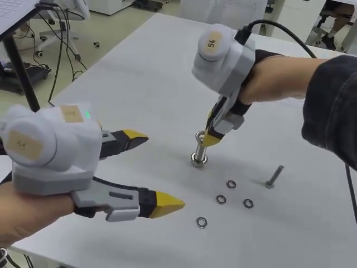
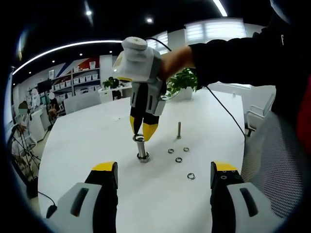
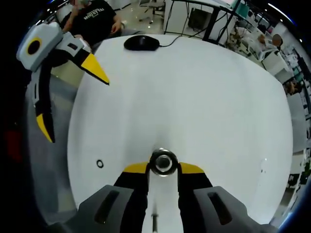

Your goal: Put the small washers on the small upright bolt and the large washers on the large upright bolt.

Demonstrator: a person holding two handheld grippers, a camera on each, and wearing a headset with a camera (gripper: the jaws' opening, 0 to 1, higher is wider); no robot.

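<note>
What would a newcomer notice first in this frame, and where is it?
At the centre of the head view, the right tool pinches a large washer at the top of the large upright bolt. The left tool hangs wide open at the lower left. Four small washers lie loose on the white table near the small bolt.

A black computer mouse lies near one edge of the white table; a leafy green plant stands past another end.
</note>
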